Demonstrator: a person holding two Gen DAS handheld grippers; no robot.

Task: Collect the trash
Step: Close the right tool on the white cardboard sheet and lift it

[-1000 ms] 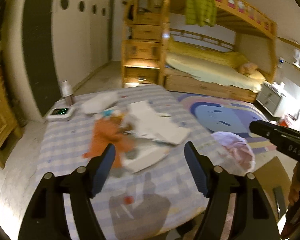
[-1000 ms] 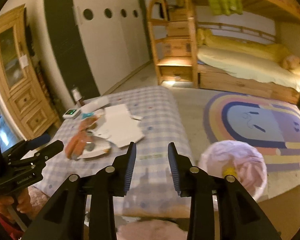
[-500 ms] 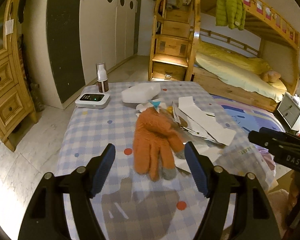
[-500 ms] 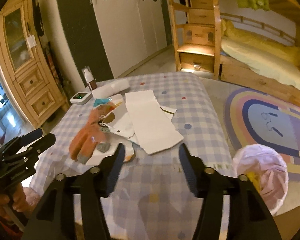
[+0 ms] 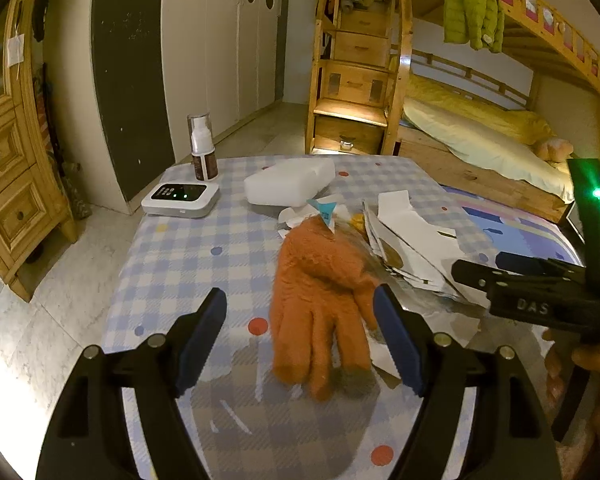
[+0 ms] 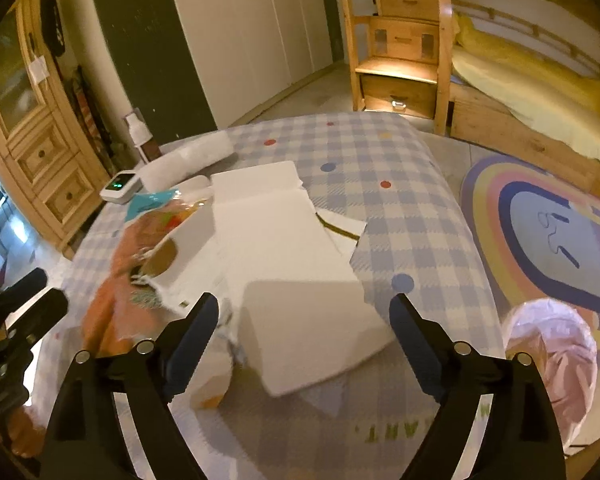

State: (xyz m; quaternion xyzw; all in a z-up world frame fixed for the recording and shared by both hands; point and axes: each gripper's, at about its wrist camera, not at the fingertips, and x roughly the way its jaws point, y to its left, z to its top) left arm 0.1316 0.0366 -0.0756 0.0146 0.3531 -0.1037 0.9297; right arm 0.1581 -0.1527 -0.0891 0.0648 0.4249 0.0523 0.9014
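**Grippers spread over the litter, nothing held**

Left gripper point(image 5: 300, 340) poised low over the near part of the table point(image 5: 172, 248), fingers point(image 5: 202, 330) spread wide, nothing between them but cloth and the fingertips of the glove point(image 5: 316, 292). Orange glove flat on the checked cloth, fingers pointing near, grey tips at the near end, just inside the right finger. No contact visible between gripper and glove.

Right gripper point(image 6: 300, 344) also wide open and empty, hovering over the card point(image 6: 284, 256), a large white folded sheet at the middle of the table. Near edge of the card between the two fingers point(image 6: 190, 334); touching or apart, cannot tell. Seen from the left view, right gripper point(image 5: 512, 284) at the far right, above the paper.

Trash heaped mid-table: torn white scraps point(image 5: 412, 232) right of the glove, a crumpled clear wrapper point(image 6: 172, 216) with yellow and red inside at the glove's far end, a teal scrap point(image 5: 326, 210) beside it. Glove point(image 6: 116, 296) partly under the scraps in the right view, blurred.

Far left on the table: a white device point(image 5: 180, 198) with green lights, a pump bottle point(image 5: 202, 148) upright just behind it, a white pack point(image 5: 290, 182) to its right.

Bin point(image 6: 552, 364) on the floor, right of the table, lined with a pinkish bag. Patterned rug point(image 6: 540, 224) beyond it, bunk bed point(image 5: 480, 128) far right, green jacket point(image 5: 470, 4) hung on the top rail. Wooden cabinet point(image 5: 8, 184) left, wardrobe point(image 5: 216, 40) far.
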